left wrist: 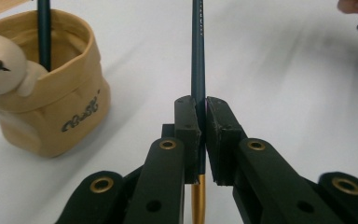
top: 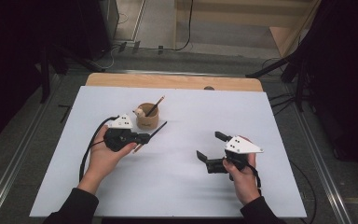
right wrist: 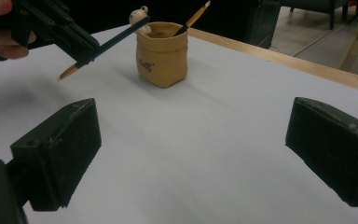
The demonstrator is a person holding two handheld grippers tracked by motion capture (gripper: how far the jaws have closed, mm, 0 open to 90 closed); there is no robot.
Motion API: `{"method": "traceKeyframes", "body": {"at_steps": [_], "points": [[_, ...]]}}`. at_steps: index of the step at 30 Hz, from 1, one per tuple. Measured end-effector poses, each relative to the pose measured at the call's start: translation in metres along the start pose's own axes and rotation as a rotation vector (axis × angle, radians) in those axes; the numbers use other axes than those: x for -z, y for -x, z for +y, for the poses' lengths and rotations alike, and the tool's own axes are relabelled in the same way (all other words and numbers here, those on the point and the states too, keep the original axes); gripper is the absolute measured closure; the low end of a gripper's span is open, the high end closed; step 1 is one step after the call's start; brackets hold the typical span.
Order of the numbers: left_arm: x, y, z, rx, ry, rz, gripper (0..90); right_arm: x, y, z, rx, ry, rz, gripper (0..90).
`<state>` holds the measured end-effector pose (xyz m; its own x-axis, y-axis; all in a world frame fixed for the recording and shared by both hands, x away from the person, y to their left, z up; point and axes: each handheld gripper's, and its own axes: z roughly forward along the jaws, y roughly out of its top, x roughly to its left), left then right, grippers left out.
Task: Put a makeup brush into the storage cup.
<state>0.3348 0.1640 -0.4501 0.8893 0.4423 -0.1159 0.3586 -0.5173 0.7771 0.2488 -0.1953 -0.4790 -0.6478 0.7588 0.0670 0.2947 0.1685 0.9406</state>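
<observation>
My left gripper (top: 147,137) is shut on a dark pencil (top: 157,130) with a tan, gold-banded end, held just off the white sheet beside a tan pouch-shaped cup (top: 147,119). In the left gripper view the pads (left wrist: 186,121) clamp the pencil (left wrist: 198,56), which points ahead past the cup (left wrist: 51,102). A second pencil (top: 156,106) stands in the cup, and a small bear figure (top: 139,112) sits on its rim. My right gripper (top: 209,145) stands open and empty at the right; from it I see the cup (right wrist: 162,53) and the left gripper (right wrist: 56,28) holding its pencil (right wrist: 116,37).
A white sheet (top: 177,186) covers the table, with a wooden strip (top: 172,81) bare along the far edge. Cables lie on the floor (top: 158,46) beyond it. Dark stands flank both sides.
</observation>
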Motion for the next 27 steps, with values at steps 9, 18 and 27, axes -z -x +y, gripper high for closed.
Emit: {"method": "traceKeyframes", "body": {"at_steps": [9, 18, 27], "points": [[-0.002, 0.007, -0.002, 0.014, 0.037, -0.024, 84.2, -0.019, -0.011, 0.005, -0.008, -0.002, 0.007, 4.6], [-0.014, 0.019, -0.005, 0.023, 0.047, -0.055, 84.3, -0.034, -0.02, 0.009, -0.095, 0.009, 0.053, 8.5], [-0.016, 0.024, -0.005, 0.046, 0.093, -0.084, 84.3, -0.044, -0.03, 0.011, -0.215, 0.059, 0.089, 22.9]]}}
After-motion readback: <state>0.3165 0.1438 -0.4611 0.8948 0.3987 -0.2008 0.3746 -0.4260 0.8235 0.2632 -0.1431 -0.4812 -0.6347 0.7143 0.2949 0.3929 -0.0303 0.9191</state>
